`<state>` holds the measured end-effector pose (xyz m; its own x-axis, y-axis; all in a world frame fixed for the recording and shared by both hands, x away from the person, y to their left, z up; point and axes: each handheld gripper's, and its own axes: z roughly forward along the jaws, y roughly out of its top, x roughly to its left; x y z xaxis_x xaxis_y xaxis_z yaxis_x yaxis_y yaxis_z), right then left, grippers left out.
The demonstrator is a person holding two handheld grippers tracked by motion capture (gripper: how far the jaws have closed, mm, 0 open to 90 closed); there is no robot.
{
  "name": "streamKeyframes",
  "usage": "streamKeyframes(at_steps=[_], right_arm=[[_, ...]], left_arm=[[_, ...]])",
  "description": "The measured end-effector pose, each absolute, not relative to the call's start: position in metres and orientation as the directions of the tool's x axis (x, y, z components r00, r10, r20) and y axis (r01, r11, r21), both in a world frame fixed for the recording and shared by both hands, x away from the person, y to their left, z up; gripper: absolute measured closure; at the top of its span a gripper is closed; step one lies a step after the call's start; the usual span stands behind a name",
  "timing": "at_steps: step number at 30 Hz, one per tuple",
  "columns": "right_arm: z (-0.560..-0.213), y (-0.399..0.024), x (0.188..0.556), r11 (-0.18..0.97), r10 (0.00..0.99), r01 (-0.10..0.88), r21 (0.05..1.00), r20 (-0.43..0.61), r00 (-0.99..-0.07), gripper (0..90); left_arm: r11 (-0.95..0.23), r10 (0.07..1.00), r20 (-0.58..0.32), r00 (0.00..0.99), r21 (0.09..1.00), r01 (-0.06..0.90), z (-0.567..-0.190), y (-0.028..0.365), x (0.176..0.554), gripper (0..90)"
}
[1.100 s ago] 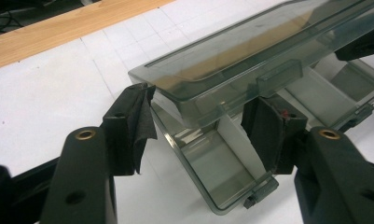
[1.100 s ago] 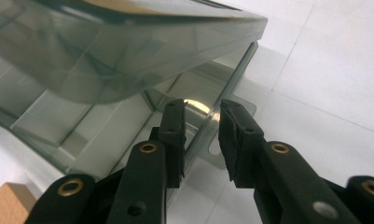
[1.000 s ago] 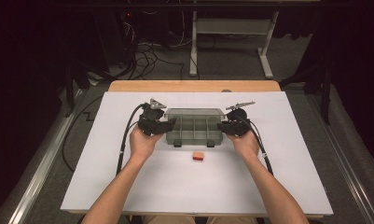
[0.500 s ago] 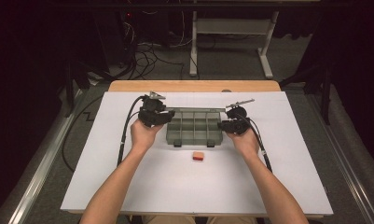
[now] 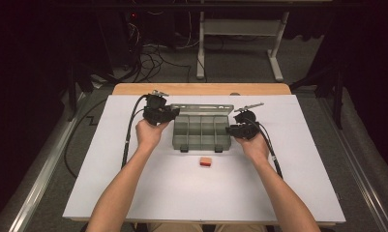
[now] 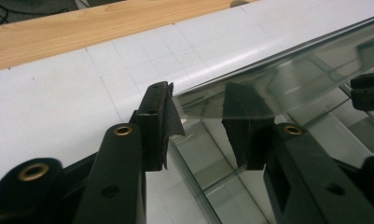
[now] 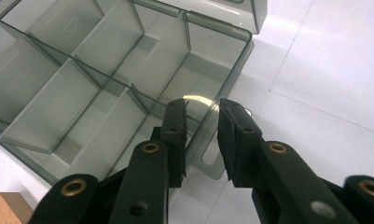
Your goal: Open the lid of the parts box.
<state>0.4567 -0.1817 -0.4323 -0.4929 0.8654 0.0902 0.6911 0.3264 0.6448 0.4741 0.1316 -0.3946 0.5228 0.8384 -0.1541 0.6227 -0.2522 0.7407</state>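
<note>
High view: a person works at a white table (image 5: 133, 193) with 2 hand-held grippers on a smoky clear organizer box (image 5: 201, 133) that sits at the middle of the far half, its lid (image 5: 202, 109) swung up and back. The left gripper (image 5: 168, 114) is at the box's far left corner, the right gripper (image 5: 231, 129) at its right end wall. A small orange block (image 5: 205, 162) lies just in front of the box, apart from it.

Left gripper view: the left gripper (image 6: 201, 121) straddles the lid's (image 6: 278, 79) corner edge. Its jaws have just been closing with the lid between them; whether both pads now press on it cannot be told.

Right gripper view: the right gripper (image 7: 204, 137) stands with 1 jaw inside the box (image 7: 96, 79) and 1 outside its end wall. The outer pad looks clear of the wall, so this reads as a brace rather than a firm pinch. The block's (image 7: 7, 207) corner shows low at the left.

The step looks like swinging the lid. It would go best with the right gripper steadying the base while the left guides the lid along its hinge arc, without twisting.
</note>
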Motion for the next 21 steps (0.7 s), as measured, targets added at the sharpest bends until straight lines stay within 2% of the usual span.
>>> streamKeyframes(at_steps=[7, 21], right_arm=[[-0.432, -0.181, 0.457, 0.324, 0.867, 0.693, 0.644, 0.092, -0.490, 72.7], [-0.432, -0.181, 0.456, 0.331, 0.867, 0.688, 0.646, 0.081, -0.492, 72.8]], left_arm=[[-0.200, 0.845, -0.204, 0.494, 0.736, 0.647, -0.401, 0.138, 0.482, 70.5], [-0.187, 0.867, -0.197, 0.459, 0.724, 0.664, -0.406, 0.133, 0.496, 74.1]])
